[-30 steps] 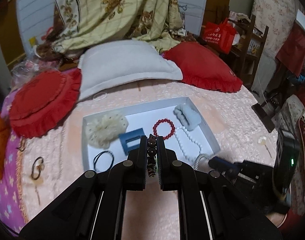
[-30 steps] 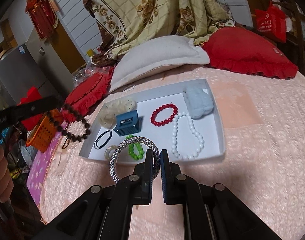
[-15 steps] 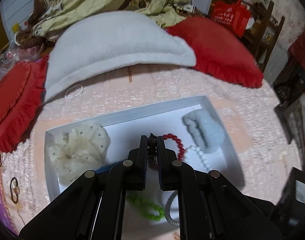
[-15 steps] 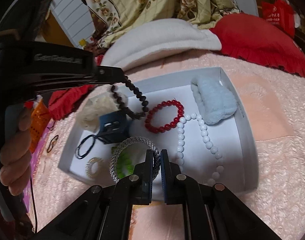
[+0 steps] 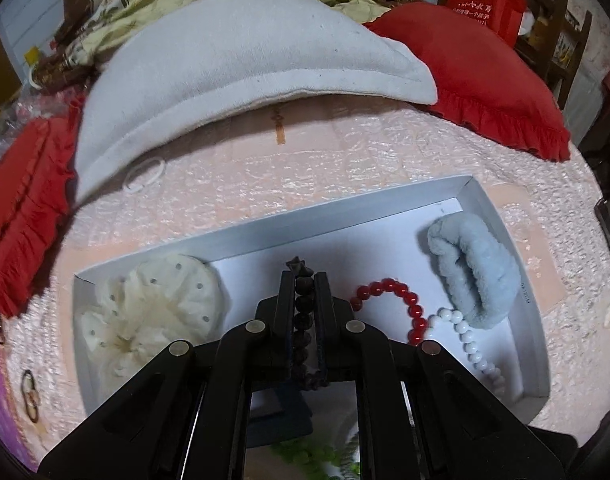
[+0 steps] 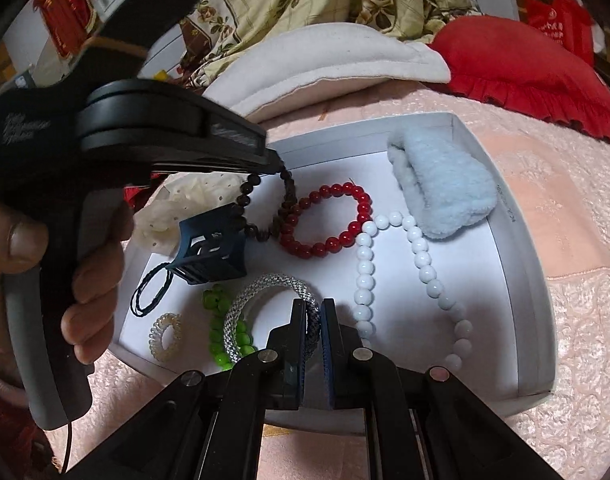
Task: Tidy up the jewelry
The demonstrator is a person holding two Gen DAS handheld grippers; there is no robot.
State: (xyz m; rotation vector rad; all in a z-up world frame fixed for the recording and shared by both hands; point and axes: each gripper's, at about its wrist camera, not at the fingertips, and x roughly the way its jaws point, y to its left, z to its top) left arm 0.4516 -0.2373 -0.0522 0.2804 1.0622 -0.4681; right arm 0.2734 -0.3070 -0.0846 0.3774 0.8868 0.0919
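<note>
Both jaws clamped: left gripper (image 5: 303, 280) on brown bracelet (image 6: 265, 216), right gripper (image 6: 314, 312) on silver bangle (image 6: 265, 308); I expect snagging on red bracelet (image 6: 329, 220) in the tray (image 6: 521, 304) at release.

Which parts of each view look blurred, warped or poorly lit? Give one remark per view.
Left wrist view: fisheye bends the white tray rim into a curve; the green beads under the gripper are smeared and shadowed. Right wrist view: the hand close to the lens looks oversized and soft, corners go dark.
</note>
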